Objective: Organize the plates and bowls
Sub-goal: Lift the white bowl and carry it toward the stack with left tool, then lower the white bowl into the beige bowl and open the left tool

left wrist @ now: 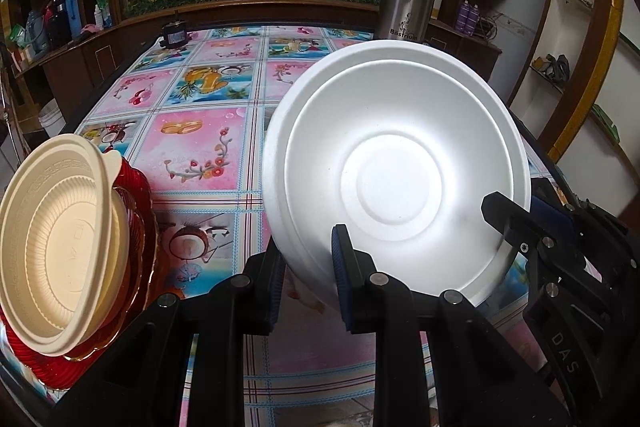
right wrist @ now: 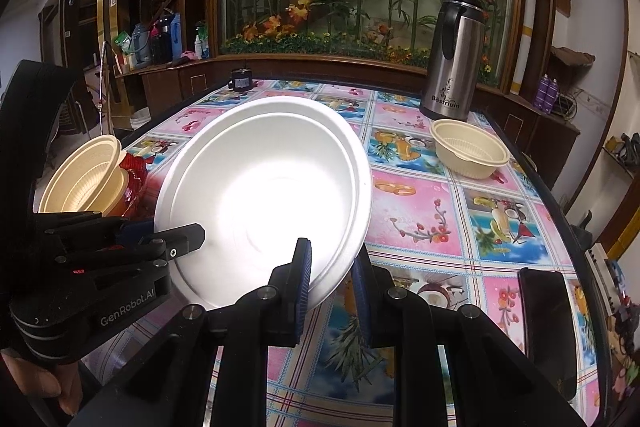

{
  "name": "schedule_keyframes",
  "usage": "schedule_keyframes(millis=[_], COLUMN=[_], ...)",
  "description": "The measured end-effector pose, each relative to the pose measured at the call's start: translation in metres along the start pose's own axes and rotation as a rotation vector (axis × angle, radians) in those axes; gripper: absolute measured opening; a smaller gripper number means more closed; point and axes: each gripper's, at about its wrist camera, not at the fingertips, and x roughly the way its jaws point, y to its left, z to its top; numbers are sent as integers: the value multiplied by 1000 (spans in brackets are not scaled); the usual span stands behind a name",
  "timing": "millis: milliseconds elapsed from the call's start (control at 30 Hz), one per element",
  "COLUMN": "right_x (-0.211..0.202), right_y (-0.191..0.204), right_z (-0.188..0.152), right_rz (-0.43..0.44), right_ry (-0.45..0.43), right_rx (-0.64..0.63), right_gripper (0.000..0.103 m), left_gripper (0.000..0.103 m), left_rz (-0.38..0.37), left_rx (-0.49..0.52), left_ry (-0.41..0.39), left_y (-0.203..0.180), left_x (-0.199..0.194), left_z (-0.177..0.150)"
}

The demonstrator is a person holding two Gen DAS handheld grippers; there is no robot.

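Observation:
A white foam bowl (left wrist: 396, 171) is held tilted above the table by both grippers. My left gripper (left wrist: 308, 267) is shut on its near rim. My right gripper (right wrist: 332, 291) is shut on the rim of the same bowl (right wrist: 268, 195); it also shows at the right of the left wrist view (left wrist: 516, 223). The left gripper shows in the right wrist view (right wrist: 176, 239). Cream plastic bowls (left wrist: 60, 239) are stacked tilted on red plates (left wrist: 136, 211) at the table's left edge. A single cream bowl (right wrist: 470, 147) stands upright at the far right.
A steel thermos (right wrist: 454, 59) stands at the far right of the flowered tablecloth (right wrist: 420, 211). A small dark mug (right wrist: 241, 79) sits at the far edge. A black phone-like slab (right wrist: 548, 331) lies at the near right edge.

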Motion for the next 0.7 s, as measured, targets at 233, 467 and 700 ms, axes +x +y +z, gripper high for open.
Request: schedule_keyframes(millis=[233, 467, 700], right_x=[-3, -7, -9], right_y=[10, 23, 32], right_z=[5, 10, 14], right_rz=[-3, -4, 1], right_ry=[-11, -25, -30], right_rx=[-18, -45, -66], right_gripper=[22, 22, 22], left_gripper=[21, 21, 21], left_rz=[-1, 5, -1], left_rx=[-12, -26, -46], left_ry=[-28, -59, -75], left_y=[10, 22, 32], left_x=[-10, -20, -25], left_z=[-1, -2, -4])
